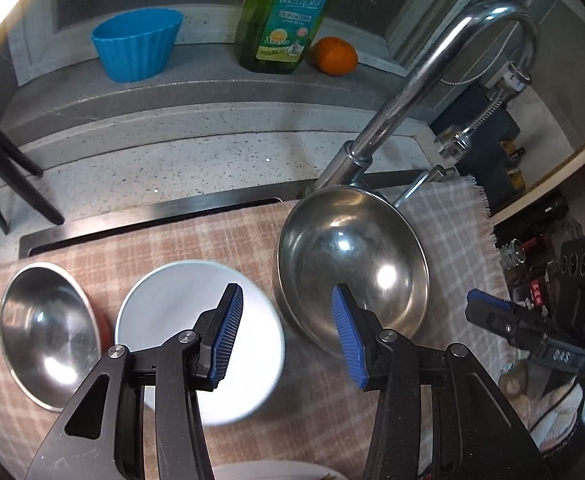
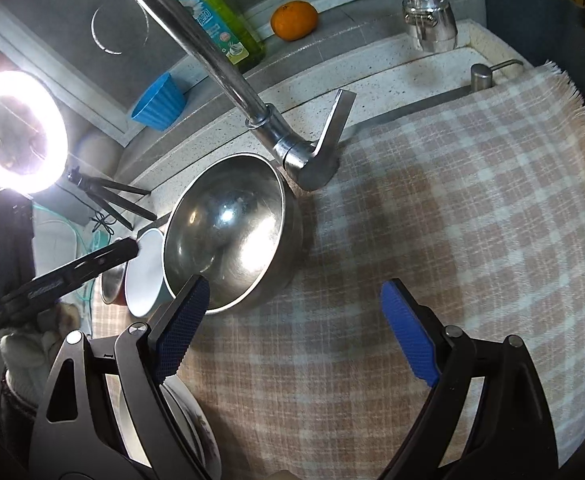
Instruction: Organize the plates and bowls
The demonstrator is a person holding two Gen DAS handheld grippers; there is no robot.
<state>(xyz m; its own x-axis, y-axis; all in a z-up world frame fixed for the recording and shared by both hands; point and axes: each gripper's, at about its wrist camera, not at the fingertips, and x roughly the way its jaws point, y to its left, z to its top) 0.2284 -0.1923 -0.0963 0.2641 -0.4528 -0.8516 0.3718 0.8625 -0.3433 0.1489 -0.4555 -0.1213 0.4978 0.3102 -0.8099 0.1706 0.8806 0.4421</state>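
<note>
Left gripper (image 1: 288, 332): jaws spread wide, nothing between the pads, hovering above the checked cloth (image 1: 164, 236). Right gripper (image 2: 292, 328): likewise released, jaws wide apart, empty, over bare cloth to the right of the big steel bowl (image 2: 228, 236).

Containers, left wrist view, left to right across the cloth:
- Small steel bowl (image 1: 46, 332), far left, upright, empty. A red rim shows just beneath its right edge; cannot tell what it belongs to.
- White bowl (image 1: 164, 312), just beside the small bowl, empty, partly hidden by the left finger.
- Big steel bowl, right of the white bowl and close to it, empty, its far rim at the base of the faucet (image 1: 412, 96).

Right wrist view: a plate (image 2: 196, 432) with a dark pattern sits at the near left edge, mostly hidden behind the gripper's left finger.

Far ledge: blue cup (image 1: 136, 44), soap bottle (image 1: 284, 12), orange (image 1: 334, 56). Cup contents not visible.
</note>
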